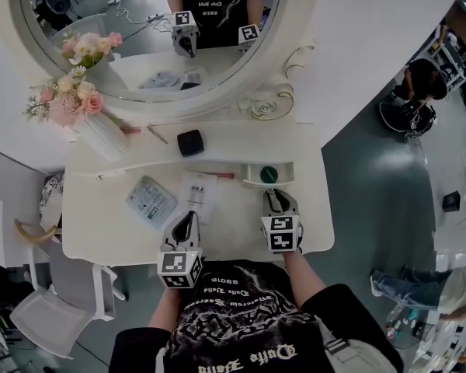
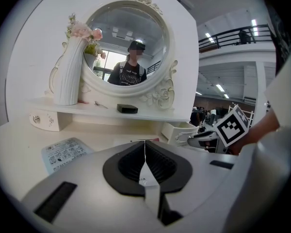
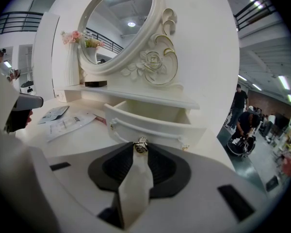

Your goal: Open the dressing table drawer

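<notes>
1. Right gripper (image 1: 274, 198): jaws nearly together, pinched on the small metal knob (image 3: 141, 144) at the centre of the drawer front.
2. Left gripper (image 2: 145, 144): jaws fully together, nothing between them. It hovers over the tabletop (image 1: 109, 235), at 9 o'clock of the right gripper in the head view.
3. Drawer (image 3: 155, 126): cream white, curved front with a raised trim band and small gilt studs at the ends. It is pulled partway out from under the shelf (image 1: 233, 142) at the table's right end, at 12 o'clock of the right gripper, with the inside showing.
4. A round green thing (image 1: 269, 175) lies inside the drawer; I can't tell what it is.
5. A printed packet (image 1: 150, 201) lies flat on the tabletop, at 11 o'clock of the left gripper.
6. A clear sachet (image 1: 198, 193) lies just beside the packet, at 3 o'clock of it.
7. A black box (image 1: 190, 142) sits on the shelf, at 12 o'clock of the sachet.
8. A white vase (image 1: 101, 134) with pink flowers stands at the shelf's left end, below the oval mirror (image 1: 140, 53).
</notes>
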Demonstrator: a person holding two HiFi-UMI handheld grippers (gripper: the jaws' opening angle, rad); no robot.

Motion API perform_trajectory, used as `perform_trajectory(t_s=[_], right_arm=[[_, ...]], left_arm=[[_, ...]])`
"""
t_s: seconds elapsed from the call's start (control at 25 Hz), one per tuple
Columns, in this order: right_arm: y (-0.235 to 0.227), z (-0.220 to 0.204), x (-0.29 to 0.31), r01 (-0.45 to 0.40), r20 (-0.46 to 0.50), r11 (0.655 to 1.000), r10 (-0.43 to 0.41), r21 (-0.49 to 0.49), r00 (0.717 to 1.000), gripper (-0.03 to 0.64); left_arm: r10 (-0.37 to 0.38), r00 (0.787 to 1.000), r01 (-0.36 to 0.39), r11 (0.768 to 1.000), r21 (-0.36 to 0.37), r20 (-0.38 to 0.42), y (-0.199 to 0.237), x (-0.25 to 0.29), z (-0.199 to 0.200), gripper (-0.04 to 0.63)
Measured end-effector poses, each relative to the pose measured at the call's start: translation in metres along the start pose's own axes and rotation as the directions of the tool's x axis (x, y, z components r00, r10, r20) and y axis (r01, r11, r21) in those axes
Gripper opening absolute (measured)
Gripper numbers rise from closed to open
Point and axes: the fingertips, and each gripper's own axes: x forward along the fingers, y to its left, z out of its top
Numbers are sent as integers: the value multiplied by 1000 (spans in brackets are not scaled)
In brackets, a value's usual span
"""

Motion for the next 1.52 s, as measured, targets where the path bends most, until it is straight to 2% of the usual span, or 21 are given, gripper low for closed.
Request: perform_trajectory(t_s=[0.64,0.84,1.0,1.28,1.52], right_arm=[[1,-1,-3,2,1,1000,-2,-2,1000,101],[3,0,-4,-30,22,999,29,34,999,103],[8,-5,-5,-75,22,994,74,81,997,156],[11,-10,-11,-111,28,986,108,128,994,200],[13,-10,-14,-126,27,981,123,146,992,210]], left_arm=[[8,1000,-8,1000,-11,-5,4,1,-2,17],[7,1000,-7,1000,-13,-10,4,1,-4,17],[7,1000,-8,1000,-23,-13,6,1,-5,17],[-3,1000,3,1000,-20,-17,4,4,-6,17],[-11,1000,11,1000,-18,-19,2,5,-5,17]])
